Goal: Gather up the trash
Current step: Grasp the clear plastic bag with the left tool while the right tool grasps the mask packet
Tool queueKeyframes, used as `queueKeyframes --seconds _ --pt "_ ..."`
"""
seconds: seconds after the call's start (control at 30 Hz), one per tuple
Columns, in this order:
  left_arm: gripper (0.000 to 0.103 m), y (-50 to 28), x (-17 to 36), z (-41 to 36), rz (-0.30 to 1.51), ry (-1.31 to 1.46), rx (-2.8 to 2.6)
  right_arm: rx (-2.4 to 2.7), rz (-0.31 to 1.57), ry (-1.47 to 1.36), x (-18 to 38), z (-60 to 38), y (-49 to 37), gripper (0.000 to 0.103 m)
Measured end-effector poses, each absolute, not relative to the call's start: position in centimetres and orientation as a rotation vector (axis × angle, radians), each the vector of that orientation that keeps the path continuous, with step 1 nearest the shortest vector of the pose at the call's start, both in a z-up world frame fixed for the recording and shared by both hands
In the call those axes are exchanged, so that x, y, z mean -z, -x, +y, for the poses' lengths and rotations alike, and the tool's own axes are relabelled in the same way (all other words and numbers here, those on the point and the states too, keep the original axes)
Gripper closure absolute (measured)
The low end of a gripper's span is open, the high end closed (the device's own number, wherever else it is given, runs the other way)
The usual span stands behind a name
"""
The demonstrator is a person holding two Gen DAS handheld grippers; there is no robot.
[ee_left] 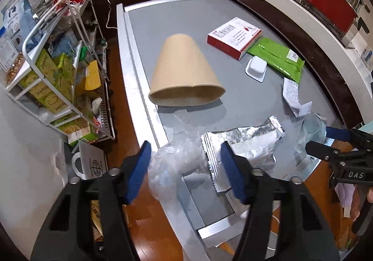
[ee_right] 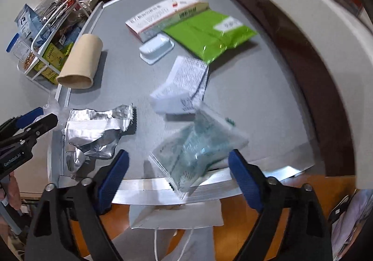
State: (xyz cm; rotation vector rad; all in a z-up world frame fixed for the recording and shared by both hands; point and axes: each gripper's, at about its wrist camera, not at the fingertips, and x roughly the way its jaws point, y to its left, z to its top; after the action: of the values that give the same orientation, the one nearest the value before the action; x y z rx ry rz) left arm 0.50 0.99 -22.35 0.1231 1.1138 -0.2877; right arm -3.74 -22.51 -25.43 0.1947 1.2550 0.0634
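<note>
Trash lies on a grey table. My left gripper hangs over the near corner, with crumpled clear plastic between its blue pads and a silver foil wrapper by the right pad. I see no firm press on either. My right gripper straddles a clear greenish plastic bag at the table's front edge, with a gap on both sides. A crumpled printed paper lies just beyond the bag. A tan paper cup lies on its side.
A red-and-white box, a green pouch and a small white tub sit at the far side. A wire rack of packets stands left of the table. A white paper bag stands below the front edge.
</note>
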Motion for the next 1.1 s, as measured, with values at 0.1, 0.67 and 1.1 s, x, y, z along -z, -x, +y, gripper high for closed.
queueKeyframes --seconds 0.1,0.67,1.1 --pt "0.06 -1.0 23.0 1.0 1.139 -0.095 0.311 -0.074 1.254 -0.204 25.7 -22.5 3.6 0.029" --pt "0.069 -2.0 22.0 1.7 1.101 -0.021 0.382 -0.118 1.252 -0.175 24.9 -24.4 2.0 0.074" --pt "0.068 -1.8 22.7 1.6 1.115 -0.026 0.387 -0.007 1.236 -0.2 25.0 -23.6 -0.2 0.028"
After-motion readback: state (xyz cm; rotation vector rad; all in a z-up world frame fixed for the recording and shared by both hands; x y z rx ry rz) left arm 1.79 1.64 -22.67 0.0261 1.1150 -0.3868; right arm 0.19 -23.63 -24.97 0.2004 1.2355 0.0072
